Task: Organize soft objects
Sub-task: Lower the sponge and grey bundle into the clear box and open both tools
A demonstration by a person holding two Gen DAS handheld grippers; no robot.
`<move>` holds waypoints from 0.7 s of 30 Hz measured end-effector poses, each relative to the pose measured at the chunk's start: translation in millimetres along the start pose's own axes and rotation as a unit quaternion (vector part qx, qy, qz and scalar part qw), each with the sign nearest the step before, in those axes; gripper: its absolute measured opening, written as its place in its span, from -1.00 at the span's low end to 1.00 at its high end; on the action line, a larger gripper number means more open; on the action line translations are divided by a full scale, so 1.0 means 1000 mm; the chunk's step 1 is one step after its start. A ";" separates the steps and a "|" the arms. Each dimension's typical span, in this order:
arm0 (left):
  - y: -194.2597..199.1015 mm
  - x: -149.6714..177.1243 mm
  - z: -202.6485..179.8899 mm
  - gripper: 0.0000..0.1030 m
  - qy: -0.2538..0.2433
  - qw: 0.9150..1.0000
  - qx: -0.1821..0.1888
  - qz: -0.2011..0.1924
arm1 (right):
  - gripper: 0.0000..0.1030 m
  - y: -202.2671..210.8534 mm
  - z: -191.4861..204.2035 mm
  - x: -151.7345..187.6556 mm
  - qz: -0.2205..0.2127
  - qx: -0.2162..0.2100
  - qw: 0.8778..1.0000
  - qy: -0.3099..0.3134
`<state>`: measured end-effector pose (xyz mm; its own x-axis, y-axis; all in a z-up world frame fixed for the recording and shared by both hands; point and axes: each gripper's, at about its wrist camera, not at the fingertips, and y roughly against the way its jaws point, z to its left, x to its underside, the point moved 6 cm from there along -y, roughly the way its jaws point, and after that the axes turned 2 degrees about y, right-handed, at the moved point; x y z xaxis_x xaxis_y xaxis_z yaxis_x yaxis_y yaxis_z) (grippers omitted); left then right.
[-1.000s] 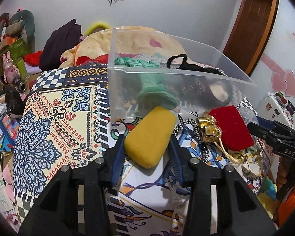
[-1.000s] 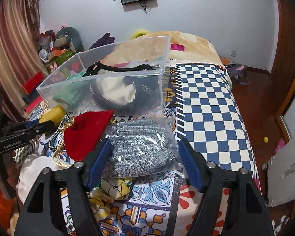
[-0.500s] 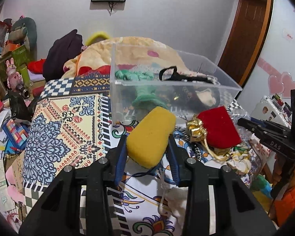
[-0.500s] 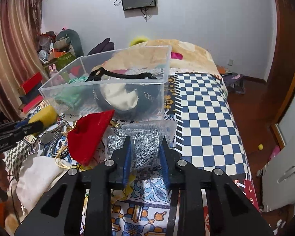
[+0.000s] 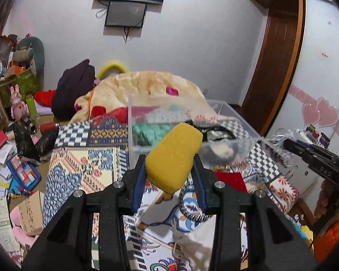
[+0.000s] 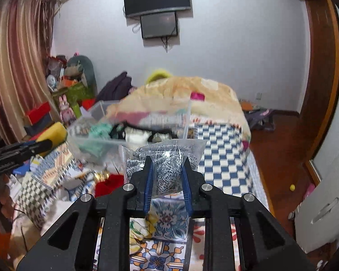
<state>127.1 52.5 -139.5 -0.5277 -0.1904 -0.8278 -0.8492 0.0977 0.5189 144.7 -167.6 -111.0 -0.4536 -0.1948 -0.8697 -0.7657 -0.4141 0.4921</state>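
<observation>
My left gripper (image 5: 169, 171) is shut on a yellow sponge (image 5: 173, 157) and holds it raised in front of the clear plastic bin (image 5: 237, 143). The bin holds a green knitted piece (image 5: 147, 133) and a black strap. My right gripper (image 6: 167, 169) is shut on a clear bag of grey-white yarn (image 6: 167, 158), lifted off the bed near the bin (image 6: 88, 135). A red pouch (image 6: 107, 184) lies on the bed below; it also shows in the left wrist view (image 5: 231, 180). The left gripper with the sponge (image 6: 54, 133) shows at the left of the right wrist view.
The patterned bedspread (image 6: 219, 144) covers the bed. A peach blanket heap (image 5: 147, 90) lies behind the bin. A gold chain and a black-white cord (image 5: 189, 212) lie by the pouch. Clutter and boxes (image 5: 18, 169) fill the floor at left. A white cabinet (image 6: 323, 198) stands right.
Both grippers have risen from the bed with their loads: the left lifted the sponge toward the bin, the right closed on the yarn bag and lifted it.
</observation>
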 end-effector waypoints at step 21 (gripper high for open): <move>-0.062 -0.030 -0.003 -0.25 0.021 1.000 -0.005 0.020 | -0.59 -0.050 0.035 -0.040 -0.027 -0.019 0.999 0.023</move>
<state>195.7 48.8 -146.6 -0.5593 -0.2266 -0.7974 -0.8275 0.0958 0.5532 184.7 -107.7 -99.6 -0.3900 -0.2108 -0.8964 -0.7707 -0.4580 0.4430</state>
